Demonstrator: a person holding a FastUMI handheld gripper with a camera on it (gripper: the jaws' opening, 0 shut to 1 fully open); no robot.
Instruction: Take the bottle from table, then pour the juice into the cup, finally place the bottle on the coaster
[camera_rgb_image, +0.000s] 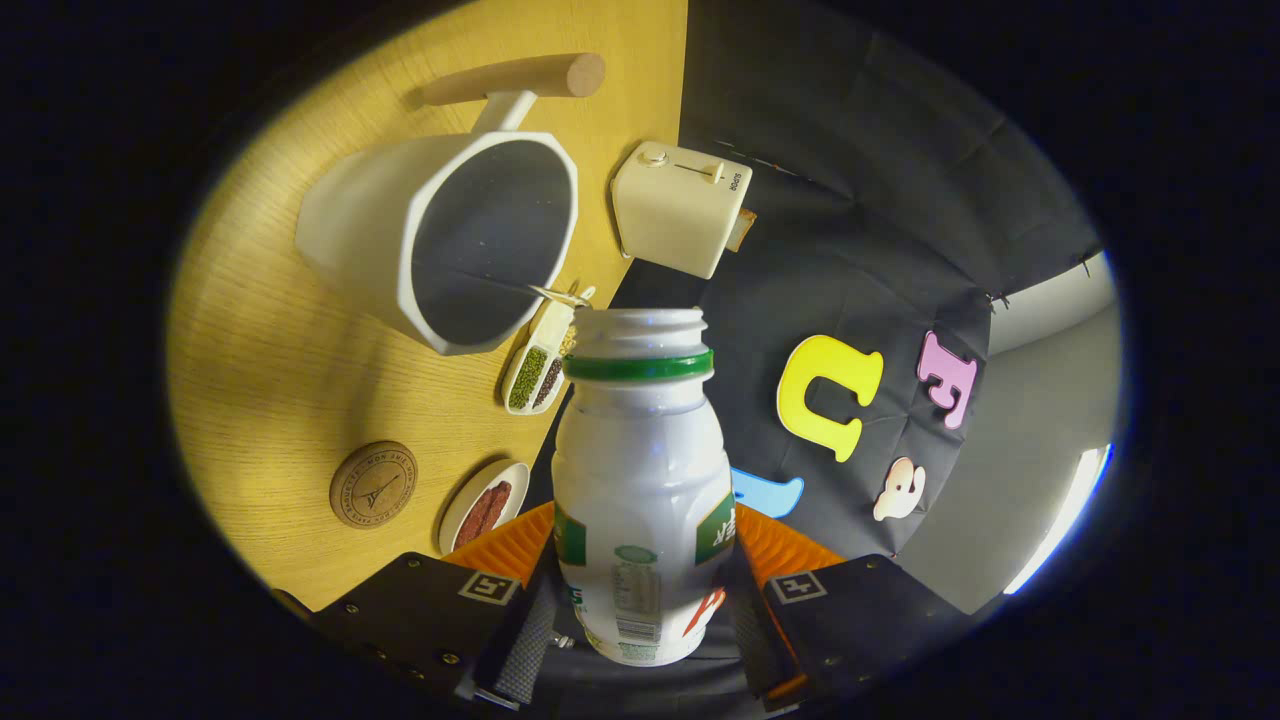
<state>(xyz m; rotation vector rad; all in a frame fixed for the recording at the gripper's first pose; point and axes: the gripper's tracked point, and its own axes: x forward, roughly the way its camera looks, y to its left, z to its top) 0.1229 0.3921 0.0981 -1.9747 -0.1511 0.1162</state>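
Gripping a white plastic bottle (642, 480) by its lower body between the 2 fingers of the gripper (640, 600), 1 pad (522, 640) pressed on the left flank and 1 on the right, jaws narrowed to the bottle's width. Bottle uncapped, green ring under the open neck, mouth aimed far ahead toward the rim of the cup (450, 235). Cup white, faceted, grey inside, with a wooden bar handle (515, 78) on its far side, standing on the wooden table (260, 330) just beyond and left of the bottle's mouth. Whether any juice is leaving the mouth: cannot tell, perhaps a thin glint at the cup's near rim. Round wooden coaster (373, 484) lying flat on the table, near left of the bottle, well apart from the cup. Small oval dish (482, 506) with reddish pieces just right of the coaster. Narrow divided tray (538, 365) of green and dark grains between cup and bottle. Cream toaster (680, 205) farther off, right of the cup, at the table's edge.
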